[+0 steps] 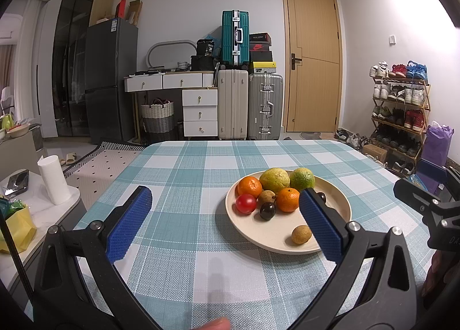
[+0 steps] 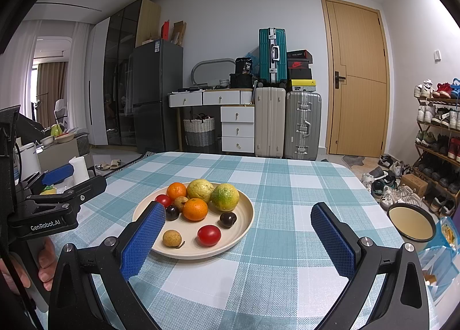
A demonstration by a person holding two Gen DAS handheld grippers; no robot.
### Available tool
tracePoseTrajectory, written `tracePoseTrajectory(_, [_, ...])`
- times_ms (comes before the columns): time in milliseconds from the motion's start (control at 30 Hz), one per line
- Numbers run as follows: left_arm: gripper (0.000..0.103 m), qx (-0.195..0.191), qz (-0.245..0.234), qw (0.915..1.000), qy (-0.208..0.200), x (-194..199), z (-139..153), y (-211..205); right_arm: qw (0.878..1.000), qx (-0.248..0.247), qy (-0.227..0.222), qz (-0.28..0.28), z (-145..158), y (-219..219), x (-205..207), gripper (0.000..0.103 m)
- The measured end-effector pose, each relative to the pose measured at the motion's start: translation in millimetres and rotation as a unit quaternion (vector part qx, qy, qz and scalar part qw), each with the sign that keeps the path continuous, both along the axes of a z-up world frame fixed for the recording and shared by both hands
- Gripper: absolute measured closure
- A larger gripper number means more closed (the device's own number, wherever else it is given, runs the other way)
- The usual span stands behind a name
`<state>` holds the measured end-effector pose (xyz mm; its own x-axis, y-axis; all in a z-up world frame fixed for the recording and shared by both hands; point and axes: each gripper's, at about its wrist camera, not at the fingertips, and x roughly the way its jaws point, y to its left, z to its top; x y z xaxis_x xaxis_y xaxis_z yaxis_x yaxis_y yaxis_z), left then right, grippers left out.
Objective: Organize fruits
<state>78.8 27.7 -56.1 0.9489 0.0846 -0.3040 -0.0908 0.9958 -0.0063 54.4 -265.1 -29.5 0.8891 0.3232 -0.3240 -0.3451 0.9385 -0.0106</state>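
Observation:
A cream plate [image 1: 340, 209] [image 2: 246, 222] rests on the teal checked tablecloth [image 1: 187, 174]. It carries two oranges [image 2: 195, 209], a yellow-green fruit [image 2: 200, 188], a green citrus [image 2: 225, 197], two red tomatoes [image 2: 209, 235], dark plums [image 2: 228, 219] and brown longans [image 2: 172, 238]. My left gripper [image 1: 225, 196] is open and hovers low, left of the plate, its right finger overlapping the plate's near side. My right gripper [image 2: 238, 210] is open too, its left finger over the plate's near left rim. Neither holds anything.
A dark-rimmed cream bowl [image 2: 411, 222] sits off the table's right edge beside a blue-white bag [image 2: 440, 258]. A paper roll [image 1: 54, 180] stands on a low side table at left. Suitcases, drawers and a shoe rack [image 1: 402, 117] line the far walls.

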Motion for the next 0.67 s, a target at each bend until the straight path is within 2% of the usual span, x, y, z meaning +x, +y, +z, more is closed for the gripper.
tracePoseTrajectory(667, [0.001,0.001,0.000,1.0000,0.000,0.5,-0.1,1.7,1.000,0.000,0.000,0.000,0.2,-0.1,-0.3,0.000])
